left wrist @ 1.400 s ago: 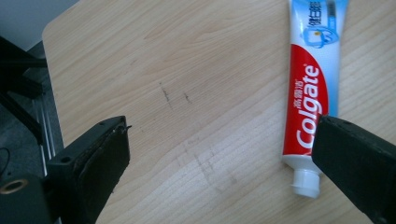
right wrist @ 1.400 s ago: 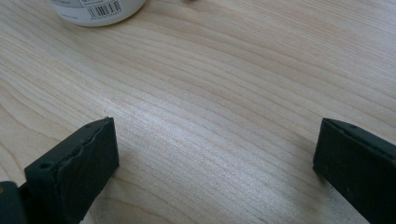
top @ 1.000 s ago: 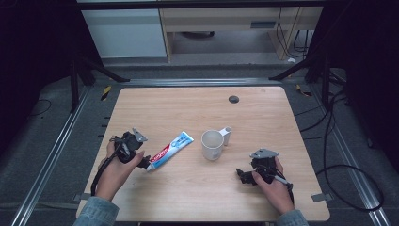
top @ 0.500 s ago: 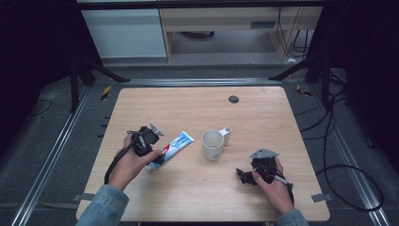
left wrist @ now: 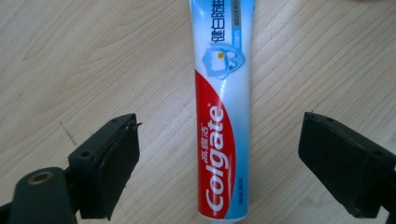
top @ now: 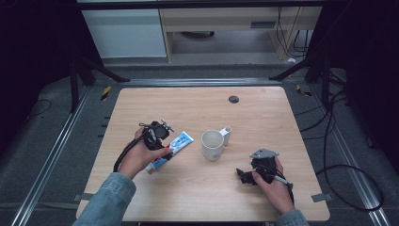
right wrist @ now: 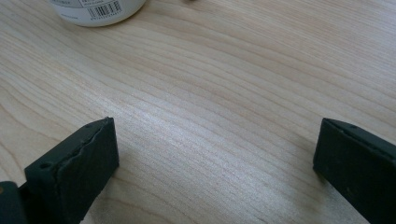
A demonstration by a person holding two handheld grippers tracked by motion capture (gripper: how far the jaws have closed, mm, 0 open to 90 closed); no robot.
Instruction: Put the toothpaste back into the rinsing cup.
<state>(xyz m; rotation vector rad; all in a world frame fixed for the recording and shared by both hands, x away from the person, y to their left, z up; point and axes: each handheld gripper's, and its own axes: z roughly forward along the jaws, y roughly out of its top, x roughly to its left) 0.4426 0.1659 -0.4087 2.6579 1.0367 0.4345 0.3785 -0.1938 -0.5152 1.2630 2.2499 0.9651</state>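
Left of centre in the high view, the left hand-held gripper (top: pixel 162 141) hangs over the one toothpaste tube (top: pixel 170 150), which lies flat on the table (top: pixel 263 106) with its length running diagonally toward the upper right. In the left gripper view the tube (left wrist: pixel 223 140) sits lengthwise down the middle between the two black jaws, a clear gap of bare wood on each side; the jaws have just been closing a little, yet the pads do not touch it, so nothing is gripped. Straddling the tube across its narrow width looks like the set-up for a pinch on its body. Just right of the tube, near the frame's centre, stands one white cup (top: pixel 212 144), upright, apart from the tube. At lower right the right hand-held gripper (top: pixel 245 176) rests on the table with jaws spread wide and empty, seemingly parked while the other works. In total: one tube, one cup, two grippers.
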